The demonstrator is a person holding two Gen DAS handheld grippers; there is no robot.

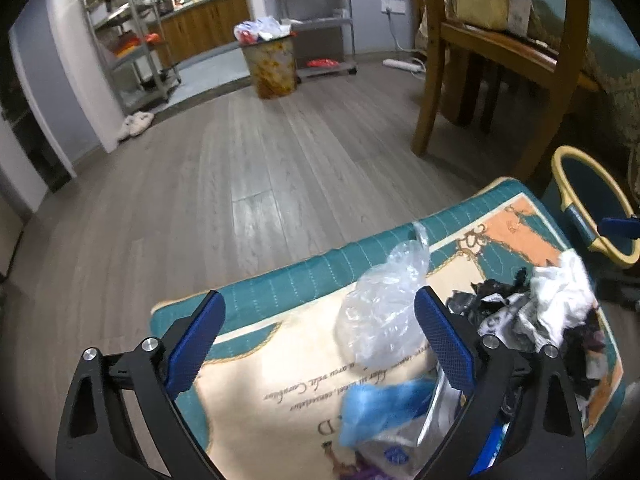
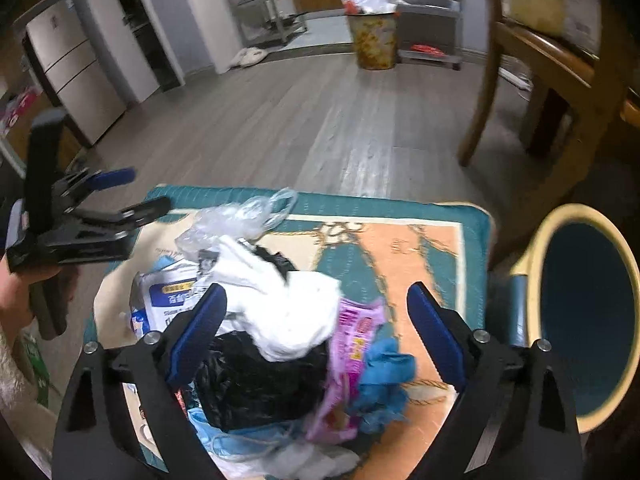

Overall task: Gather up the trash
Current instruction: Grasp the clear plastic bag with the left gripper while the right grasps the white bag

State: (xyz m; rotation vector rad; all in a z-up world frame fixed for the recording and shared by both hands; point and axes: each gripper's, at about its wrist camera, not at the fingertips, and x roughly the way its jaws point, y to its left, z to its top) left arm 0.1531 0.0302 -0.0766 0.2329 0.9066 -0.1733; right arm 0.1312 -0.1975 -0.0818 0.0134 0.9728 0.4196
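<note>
Grey wood floor carries a teal mat (image 2: 420,216) under a trash pile (image 2: 280,320); clear bag (image 1: 380,312) at 11 o'clock, bin (image 2: 536,264) at 3. Left tool (image 1: 320,344) wide, empty; right tool (image 2: 316,332) wide over pile.

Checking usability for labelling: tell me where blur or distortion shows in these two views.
Left wrist: fisheye bends the floor planks; the blue wad is smeared. Right wrist: chair and bin rim blurred; dark vignette in the corners of both views.
</note>
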